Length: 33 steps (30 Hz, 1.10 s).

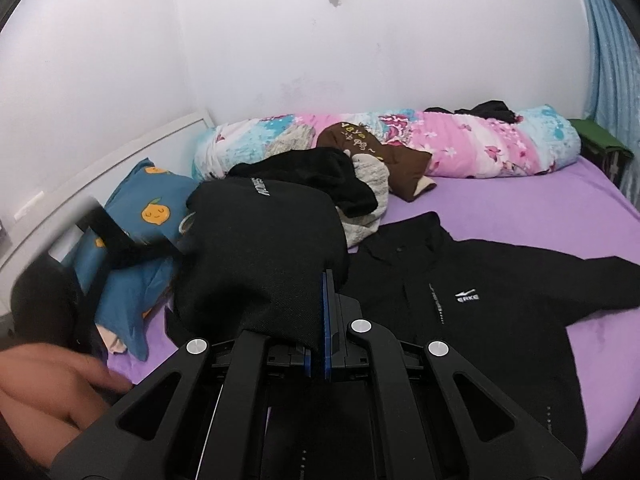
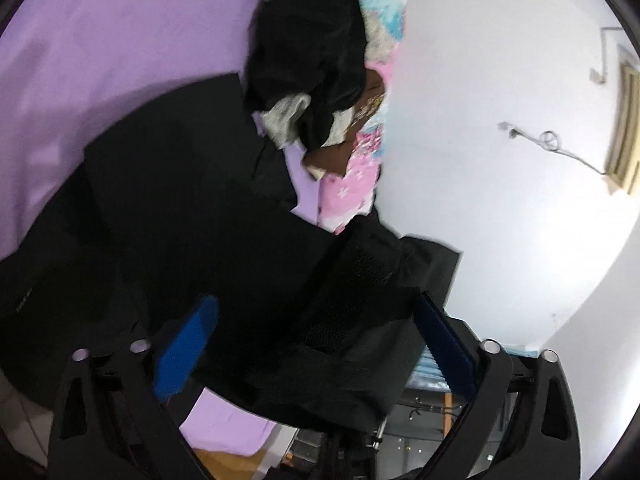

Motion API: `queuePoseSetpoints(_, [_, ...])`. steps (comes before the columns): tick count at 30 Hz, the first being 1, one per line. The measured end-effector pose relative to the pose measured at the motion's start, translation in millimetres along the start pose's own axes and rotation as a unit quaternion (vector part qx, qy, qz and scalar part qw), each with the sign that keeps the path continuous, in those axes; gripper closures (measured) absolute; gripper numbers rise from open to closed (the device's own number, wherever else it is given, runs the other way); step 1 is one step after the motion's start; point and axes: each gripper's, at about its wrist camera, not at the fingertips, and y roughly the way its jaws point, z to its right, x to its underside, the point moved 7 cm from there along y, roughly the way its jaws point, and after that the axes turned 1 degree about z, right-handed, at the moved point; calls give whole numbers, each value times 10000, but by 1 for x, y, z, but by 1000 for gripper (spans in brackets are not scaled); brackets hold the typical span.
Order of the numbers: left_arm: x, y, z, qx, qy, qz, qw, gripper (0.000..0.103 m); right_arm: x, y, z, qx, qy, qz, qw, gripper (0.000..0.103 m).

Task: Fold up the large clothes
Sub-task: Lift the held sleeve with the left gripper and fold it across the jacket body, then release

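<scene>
A black jacket [image 1: 460, 320] with a white chest logo lies spread front-up on the purple bed sheet [image 1: 520, 208]. My left gripper [image 1: 326, 276] is shut on a raised fold of the jacket's black fabric [image 1: 260, 248], which bulges up to the left of the fingers. In the rolled right wrist view, the black jacket [image 2: 180, 200] fills the middle. My right gripper [image 2: 314, 300] stands wide, its blue pads [image 2: 184, 344] on either side of a black fabric flap [image 2: 340, 320]. The flap lies loose between them and is not pinched.
A rolled pink and blue floral quilt [image 1: 480, 144] lies along the white wall. A pile of black, grey and brown clothes [image 1: 352, 176] sits before it. A blue pillow with orange prints [image 1: 148, 216] is at the left, a bare hand [image 1: 52, 392] at the lower left.
</scene>
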Motion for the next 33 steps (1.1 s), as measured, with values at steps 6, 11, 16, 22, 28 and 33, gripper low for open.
queuePoseSetpoints(6, [4, 1, 12, 35, 114, -54, 9999, 100, 2, 1, 10, -408, 96, 171, 9990, 74])
queuePoseSetpoints(11, [11, 5, 18, 6, 213, -126, 9997, 100, 11, -19, 47, -824, 567, 733, 9923, 82])
queuePoseSetpoints(16, [12, 5, 20, -23, 234, -92, 9997, 94, 41, -13, 116, -1429, 1496, 1136, 9718, 87])
queuePoseSetpoints(22, [14, 2, 28, -14, 245, 50, 9997, 80, 100, 28, 175, -1941, 2343, 1315, 9435, 100])
queuePoseSetpoints(28, [19, -8, 46, -42, 432, 168, 9989, 71, 149, 85, 183, -3142, 3217, 1270, 8841, 100])
queuePoseSetpoints(33, [24, -31, 52, -64, 553, 491, 9972, 51, 189, 123, 178, -3835, 3838, 1347, 8291, 100])
